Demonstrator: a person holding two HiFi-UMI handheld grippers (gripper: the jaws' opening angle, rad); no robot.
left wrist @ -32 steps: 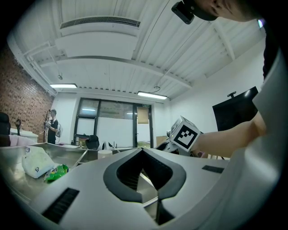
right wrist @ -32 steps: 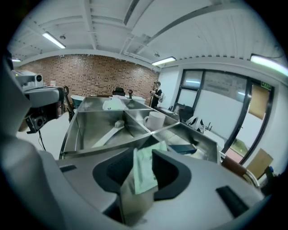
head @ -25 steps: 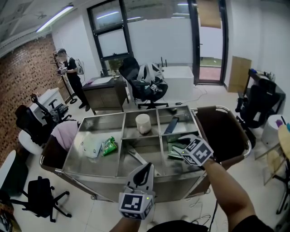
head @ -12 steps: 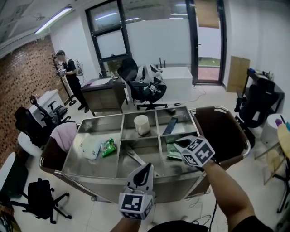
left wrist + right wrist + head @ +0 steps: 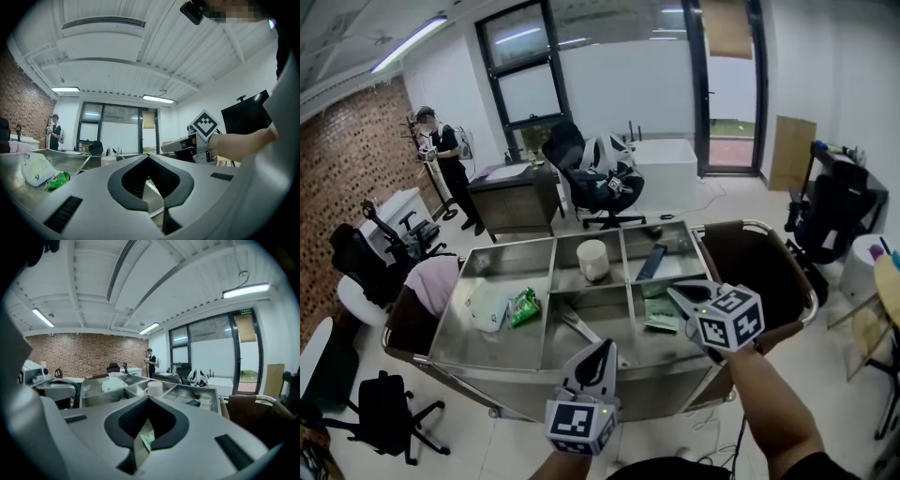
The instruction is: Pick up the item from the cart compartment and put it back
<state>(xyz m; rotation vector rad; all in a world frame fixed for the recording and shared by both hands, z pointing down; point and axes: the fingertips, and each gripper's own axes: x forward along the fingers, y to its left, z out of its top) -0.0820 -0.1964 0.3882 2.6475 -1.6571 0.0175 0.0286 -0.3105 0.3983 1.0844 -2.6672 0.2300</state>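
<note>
The steel cart [image 5: 502, 258] has several compartments. A green packet [image 5: 660, 317] lies flat in the near right compartment. My right gripper [image 5: 677, 292] hovers just above and to the right of it, jaws shut, with nothing pinched at the tips. In the right gripper view the shut right gripper [image 5: 149, 399] shows a green packet corner [image 5: 147, 440] through the gap behind its tips. My left gripper [image 5: 602, 345] hangs over the cart's near edge, shut and empty; in the left gripper view the left gripper [image 5: 149, 156] points along the cart.
Other compartments hold a white cup [image 5: 594, 258], a dark flat item [image 5: 654, 260], a green snack bag [image 5: 525, 303], a white pouch [image 5: 487, 305] and a metal tool [image 5: 581, 325]. A person [image 5: 441, 150] stands far back left. Office chairs [image 5: 591, 173] and a desk [image 5: 516, 192] stand behind the cart.
My right gripper has risen and drawn back to the right, off the green packet, which stays in its compartment. The left gripper has not moved.
</note>
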